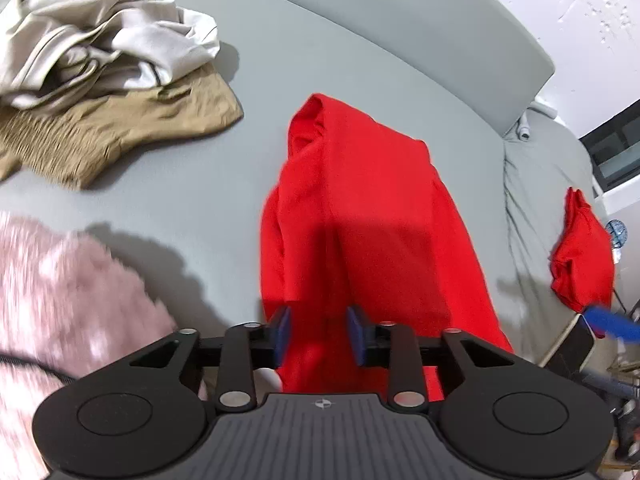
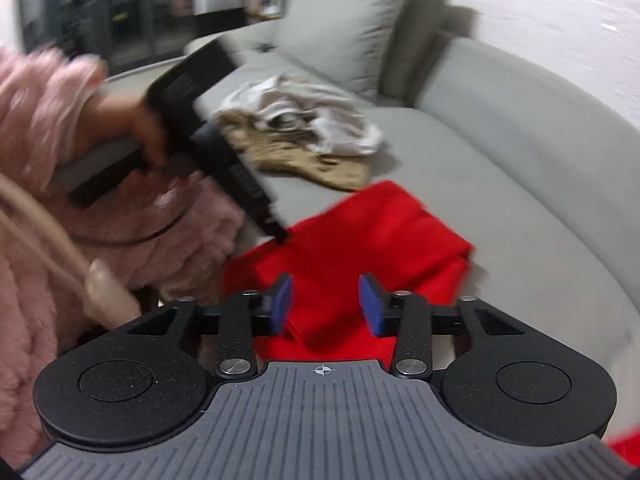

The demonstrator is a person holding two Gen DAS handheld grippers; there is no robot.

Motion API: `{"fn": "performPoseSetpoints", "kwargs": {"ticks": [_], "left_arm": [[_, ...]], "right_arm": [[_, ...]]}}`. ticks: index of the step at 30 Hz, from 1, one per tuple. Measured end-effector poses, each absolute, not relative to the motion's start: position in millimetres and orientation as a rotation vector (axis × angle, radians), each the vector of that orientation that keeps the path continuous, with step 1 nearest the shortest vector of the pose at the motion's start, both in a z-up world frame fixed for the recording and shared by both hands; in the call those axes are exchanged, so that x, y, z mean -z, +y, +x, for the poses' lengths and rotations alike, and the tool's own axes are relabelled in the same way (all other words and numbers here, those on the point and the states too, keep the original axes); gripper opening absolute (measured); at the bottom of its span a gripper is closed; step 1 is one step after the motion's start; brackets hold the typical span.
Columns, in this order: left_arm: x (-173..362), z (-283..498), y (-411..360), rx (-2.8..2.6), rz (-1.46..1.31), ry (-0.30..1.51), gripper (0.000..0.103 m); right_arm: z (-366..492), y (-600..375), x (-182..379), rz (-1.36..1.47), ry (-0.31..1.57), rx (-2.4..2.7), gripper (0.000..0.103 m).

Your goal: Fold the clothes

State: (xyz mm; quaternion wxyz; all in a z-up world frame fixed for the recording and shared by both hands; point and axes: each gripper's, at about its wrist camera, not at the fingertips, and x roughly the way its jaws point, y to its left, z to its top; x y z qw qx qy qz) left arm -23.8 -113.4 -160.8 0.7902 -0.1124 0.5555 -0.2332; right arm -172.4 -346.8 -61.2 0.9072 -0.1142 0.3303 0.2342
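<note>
A red garment (image 1: 360, 208) lies folded lengthwise on the grey sofa seat (image 1: 192, 184). My left gripper (image 1: 320, 332) hovers over its near end. The blue pads (image 1: 283, 330) stand apart, with red cloth showing below them but not pinched. In the right wrist view the same red garment (image 2: 360, 240) lies ahead. My right gripper (image 2: 326, 304) is open above its near edge, its pads (image 2: 370, 306) clear of the cloth. A hand (image 2: 132, 128) in a pink fluffy sleeve holds the left gripper's black body just left of the garment.
A heap of pale clothes (image 1: 100, 40) rests on a tan garment (image 1: 120, 132) at the far left of the seat. A second red cloth (image 1: 580, 264) hangs at the right edge. The sofa backrest (image 1: 400, 32) and grey cushions (image 2: 348, 20) bound the far side.
</note>
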Motion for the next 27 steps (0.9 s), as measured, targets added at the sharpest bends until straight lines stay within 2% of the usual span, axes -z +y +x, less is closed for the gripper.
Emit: {"fn": "performPoseSetpoints", "kwargs": {"ticks": [3,7,8,11,12,15,18,22,27], "left_arm": [[164,-28,-108,0.529,-0.207,1.165,0.038],[141,-49,-115,0.605,-0.037,1.076,0.038],[134,-55,-117,0.617,-0.004,1.056,0.039],[126,-65,-120,0.628,0.055,1.028,0.045],[124,-68,-121,0.631,0.077,1.019,0.045],[131,-64,-121,0.607,0.082,0.992,0.046],[138,-58,-121,0.565,0.058,0.956,0.045],[140,-55,-123,0.521,0.038,0.908,0.045],[146,-42,-130,0.503,-0.006,0.925,0.045]], "right_arm": [[-184,-358,39,-0.209,0.716,-0.354,0.056],[-211,-375,-13,-0.181,0.729,-0.282,0.056],[-210,-378,-19,-0.182,0.747,-0.277,0.059],[-217,-375,-37,-0.148,0.912,-0.253,0.064],[-216,-372,-32,-0.083,1.007,-0.253,0.064],[-205,-362,4,0.064,1.072,-0.257,0.065],[-184,-356,59,0.171,0.965,-0.150,0.065],[-156,-362,109,0.491,0.849,-0.091,0.054],[-138,-348,133,0.517,0.808,-0.009,0.052]]}}
